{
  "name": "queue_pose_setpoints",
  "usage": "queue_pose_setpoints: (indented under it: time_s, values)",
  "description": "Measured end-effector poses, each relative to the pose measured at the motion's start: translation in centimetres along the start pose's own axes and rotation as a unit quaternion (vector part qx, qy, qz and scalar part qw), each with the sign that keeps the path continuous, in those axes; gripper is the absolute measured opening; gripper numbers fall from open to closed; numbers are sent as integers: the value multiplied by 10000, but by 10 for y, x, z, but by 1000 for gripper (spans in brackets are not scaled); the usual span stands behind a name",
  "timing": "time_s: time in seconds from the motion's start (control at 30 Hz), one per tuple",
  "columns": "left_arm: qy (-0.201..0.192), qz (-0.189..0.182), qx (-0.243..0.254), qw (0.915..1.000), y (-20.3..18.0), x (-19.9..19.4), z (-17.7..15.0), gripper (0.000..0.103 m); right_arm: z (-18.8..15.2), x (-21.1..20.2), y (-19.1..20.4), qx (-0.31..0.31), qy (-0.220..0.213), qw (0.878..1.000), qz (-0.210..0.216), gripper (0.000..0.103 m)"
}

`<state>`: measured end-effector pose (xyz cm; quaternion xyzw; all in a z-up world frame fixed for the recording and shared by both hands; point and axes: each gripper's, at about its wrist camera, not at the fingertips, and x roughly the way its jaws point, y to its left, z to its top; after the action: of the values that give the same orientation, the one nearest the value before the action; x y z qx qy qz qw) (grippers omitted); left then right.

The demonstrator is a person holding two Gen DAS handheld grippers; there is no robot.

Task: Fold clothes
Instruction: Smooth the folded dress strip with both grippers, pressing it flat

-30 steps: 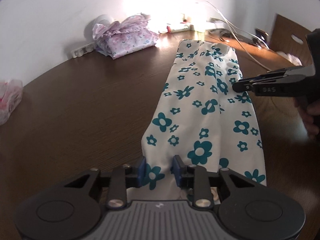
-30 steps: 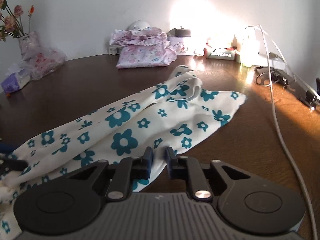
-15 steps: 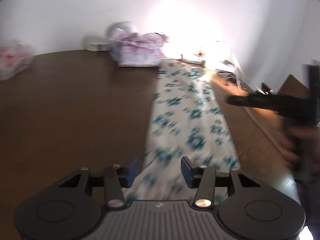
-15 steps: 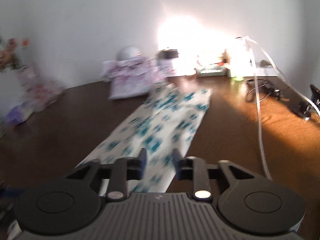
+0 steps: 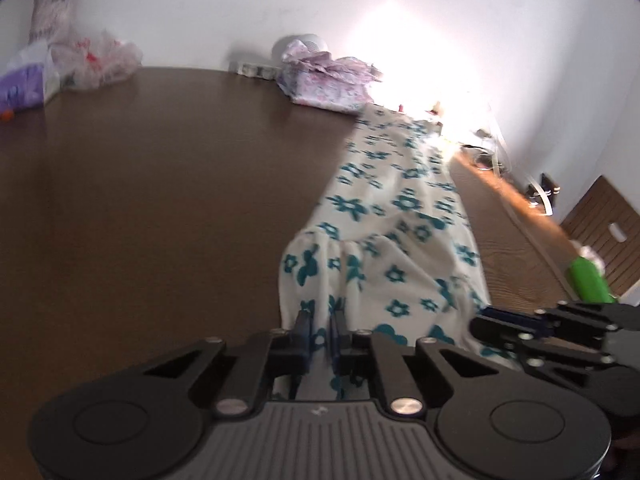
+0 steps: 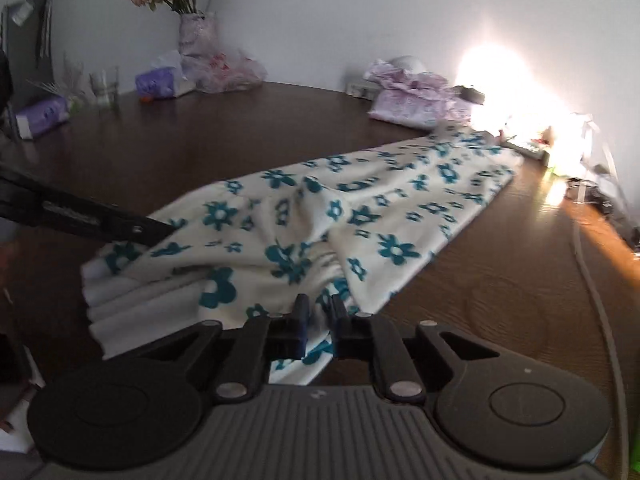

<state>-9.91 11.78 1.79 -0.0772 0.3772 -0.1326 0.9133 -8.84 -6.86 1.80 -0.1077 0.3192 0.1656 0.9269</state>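
Two corners of the floral garment, lying long across the dark wood table, sit between closing jaws, left gripper & right gripper each nipping near-edge cloth, so next, prob., lift both evenly & carry fwd to far hem w/o slack.

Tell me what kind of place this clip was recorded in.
Probably a room in a home. A dark wooden table stands against a white wall, with a vase of flowers, tissue packs and a folded pink garment behind the floral cloth being folded.
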Motion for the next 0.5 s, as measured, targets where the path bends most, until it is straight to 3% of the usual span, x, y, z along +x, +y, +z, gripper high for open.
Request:
queue_pose_setpoints:
  time_s: [0.17,0.2,0.23,0.27,0.3,0.33,0.4,0.5]
  values:
    - [-194,-386,108,9990,-37,-17,-26,16,-20,-34,-37,272,158,9989,-350,12]
    - [-292,-475,87,9984,-40,-23,-29,20,-23,-45,-45,420,73,9988,-220,13]
    - [-403,-491,49,9980,-42,-27,-31,35,-26,-55,-51,540,-32,9985,-83,15]
    - [-530,-412,-13,9977,-39,-27,-31,48,-29,-65,-56,652,-137,9978,41,24]
    - [-656,-333,-74,9973,-37,-28,-31,79,-31,-72,-59,702,-240,9972,67,35]
    - [-783,-254,-135,9965,-35,-28,-30,90,-33,-75,-58,710,-308,9970,86,39]
    - [-895,-117,-259,9956,-32,-26,-28,88,-36,-80,-55,724,-438,9963,124,43]
    - [-432,143,-337,9984,-40,-6,-20,80,-37,-75,-47,614,-469,9966,275,42]
